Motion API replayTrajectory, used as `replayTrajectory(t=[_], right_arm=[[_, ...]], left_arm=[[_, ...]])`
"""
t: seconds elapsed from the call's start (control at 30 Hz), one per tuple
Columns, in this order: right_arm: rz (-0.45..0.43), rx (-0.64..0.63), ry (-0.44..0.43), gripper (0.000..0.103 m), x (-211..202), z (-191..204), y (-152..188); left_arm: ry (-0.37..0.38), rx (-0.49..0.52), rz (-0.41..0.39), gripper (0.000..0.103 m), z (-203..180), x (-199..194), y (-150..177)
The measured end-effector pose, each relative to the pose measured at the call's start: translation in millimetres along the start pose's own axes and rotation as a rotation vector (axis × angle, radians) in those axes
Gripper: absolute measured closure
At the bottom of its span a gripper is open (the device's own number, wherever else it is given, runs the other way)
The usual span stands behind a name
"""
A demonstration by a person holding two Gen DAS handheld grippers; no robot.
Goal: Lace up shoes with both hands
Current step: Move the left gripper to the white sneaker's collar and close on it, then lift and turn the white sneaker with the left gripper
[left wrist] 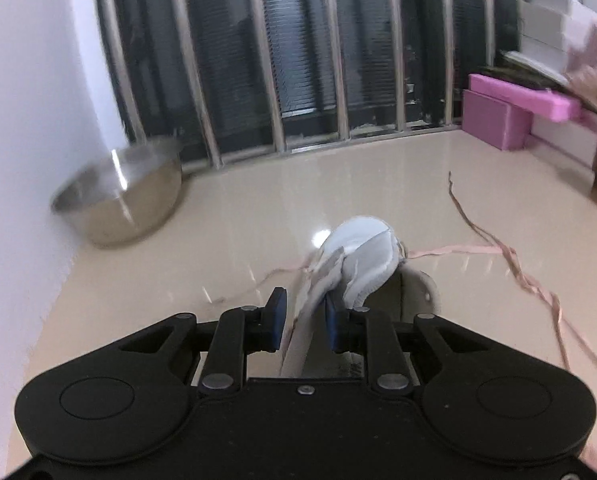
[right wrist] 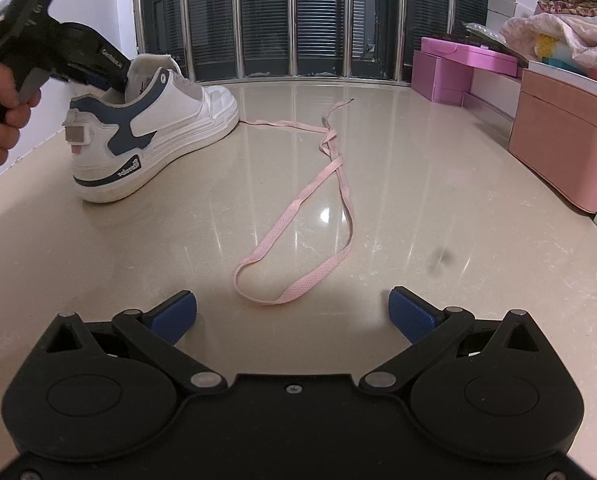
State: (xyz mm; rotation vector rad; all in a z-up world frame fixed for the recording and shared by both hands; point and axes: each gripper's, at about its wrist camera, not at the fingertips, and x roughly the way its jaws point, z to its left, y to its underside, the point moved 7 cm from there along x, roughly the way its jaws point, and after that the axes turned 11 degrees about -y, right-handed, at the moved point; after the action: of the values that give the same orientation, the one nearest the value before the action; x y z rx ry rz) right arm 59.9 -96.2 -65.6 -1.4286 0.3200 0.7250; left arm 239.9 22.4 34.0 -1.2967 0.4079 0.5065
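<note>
While our left gripper [left wrist: 306, 322] clamps the shoe [right wrist: 154, 128] by its collar, the pink lace [right wrist: 298, 216] runs lengthwise straight ahead of our wide-open right gripper [right wrist: 292, 312], clearly the closer one.

**Even indoor light, glare on the counter, one view smeared**

Overhead light glinted off the glossy beige stone counter [right wrist: 418, 184] beside the pink flat shoelace [right wrist: 298, 208]. The left wrist view was motion-blurred, worst at the steel bowl [left wrist: 118, 196]. Fisheye bowed the window bars [left wrist: 266, 60].
</note>
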Motion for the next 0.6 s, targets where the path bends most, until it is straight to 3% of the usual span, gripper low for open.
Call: replayTrajectory(t=[0.07, 0.13, 0.17, 0.2, 0.33, 0.43, 0.47, 0.5, 0.53, 0.6], right_arm=[[0.000, 0.001, -0.001, 0.000, -0.2, 0.2, 0.0], [-0.002, 0.003, -0.002, 0.000, -0.5, 0.4, 0.1], [-0.001, 0.002, -0.002, 0.000, -0.5, 0.6, 0.1], [-0.001, 0.002, -0.002, 0.000, -0.6, 0.8, 0.0], [-0.005, 0.007, -0.007, 0.000, -1.7, 1.0, 0.6], [-0.009, 0.012, -0.012, 0.000, -2.5, 1.3, 1.1], [-0.007, 0.010, -0.010, 0.000, -2.4, 1.6, 1.3], [-0.008, 0.011, -0.010, 0.000, -2.6, 1.8, 1.5], [-0.008, 0.011, -0.011, 0.000, -2.8, 2.0, 1.8], [-0.009, 0.013, -0.012, 0.000, -3.3, 2.6, 2.3]], left_arm=[[0.012, 0.005, -0.007, 0.077, -2.5, 0.6, -1.2], [-0.003, 0.048, 0.013, 0.067, -6.9, 7.5, 4.5], [-0.001, 0.055, 0.024, 0.057, -9.5, 12.8, 8.7], [0.004, 0.059, 0.034, 0.056, -12.2, 18.5, 13.2], [0.027, -0.065, 0.102, 0.040, 2.9, 28.8, 13.5], [0.046, -0.083, 0.120, 0.037, 7.0, 32.3, 9.0], [0.048, -0.080, 0.125, 0.041, 7.5, 32.8, 7.0], [0.044, -0.070, 0.125, 0.072, 6.8, 33.9, 5.7], [0.028, -0.061, 0.133, 0.089, 6.5, 36.4, 6.0], [0.026, -0.041, 0.109, 0.090, 4.3, 29.8, 11.3]])
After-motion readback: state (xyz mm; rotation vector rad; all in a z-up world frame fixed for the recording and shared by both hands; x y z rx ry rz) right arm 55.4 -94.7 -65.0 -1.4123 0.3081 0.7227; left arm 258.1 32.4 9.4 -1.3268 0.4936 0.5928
